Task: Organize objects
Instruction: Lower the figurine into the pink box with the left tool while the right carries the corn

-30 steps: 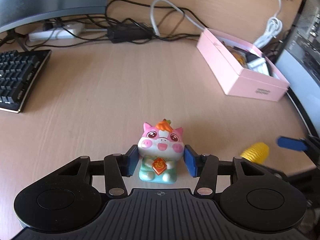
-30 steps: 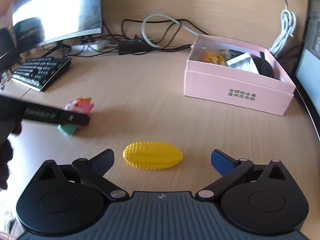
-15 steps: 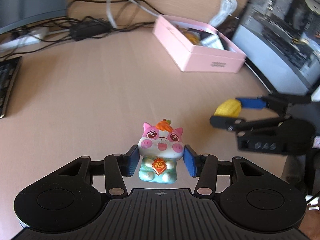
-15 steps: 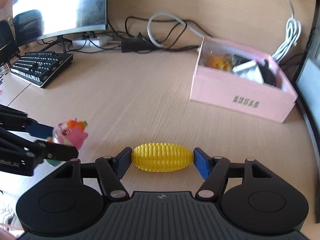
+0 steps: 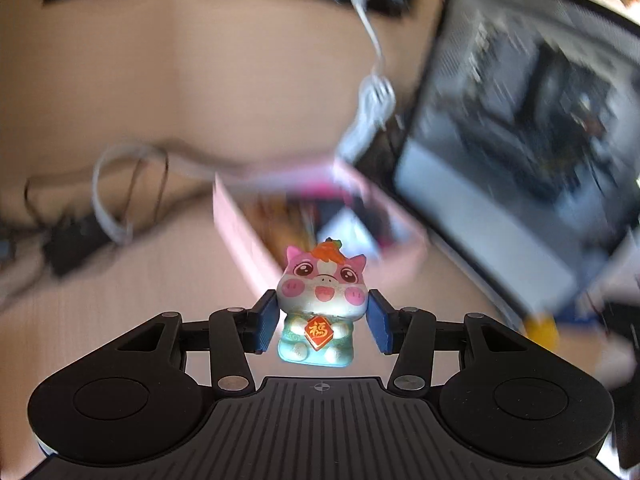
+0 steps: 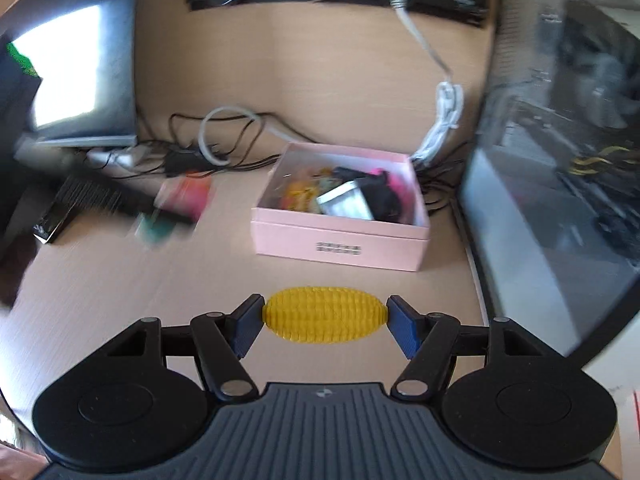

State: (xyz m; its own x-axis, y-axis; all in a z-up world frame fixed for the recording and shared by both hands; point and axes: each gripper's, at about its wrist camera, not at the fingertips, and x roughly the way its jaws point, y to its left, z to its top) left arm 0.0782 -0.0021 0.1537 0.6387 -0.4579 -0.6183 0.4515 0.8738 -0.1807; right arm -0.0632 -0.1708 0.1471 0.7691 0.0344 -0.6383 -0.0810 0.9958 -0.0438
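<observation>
Right wrist view first: our right gripper (image 6: 324, 322) now has its blue pads clamped on the two ends of the yellow ribbed plastic corn cob toy (image 6: 324, 315), whereas a second ago its jaws stood wide with the toy lying loose on the desk between them. The cob now hangs above the pale wooden desk (image 6: 120, 288), lifted since the grasp. Beyond it, the open pink cardboard box (image 6: 340, 240), already holding several small items, sits nearer the middle of the view than before. Further left, the other gripper shows only as a dark blur carrying something pink and teal. In the left wrist view, our left gripper (image 5: 322, 322) keeps its pads pressed on the sides of the pink-faced glossy pig figurine with an orange tuft and teal base (image 5: 318, 304), the same hold as a second ago. What has changed is the backdrop: the desk has dropped away, and the pink box (image 5: 244, 236) now lies blurred just behind the figurine's head. We judge both toys are picked up and heading for the box, so release over its opening seems next. Far behind, cables (image 6: 224, 140) and monitors (image 6: 560, 184) remain.
</observation>
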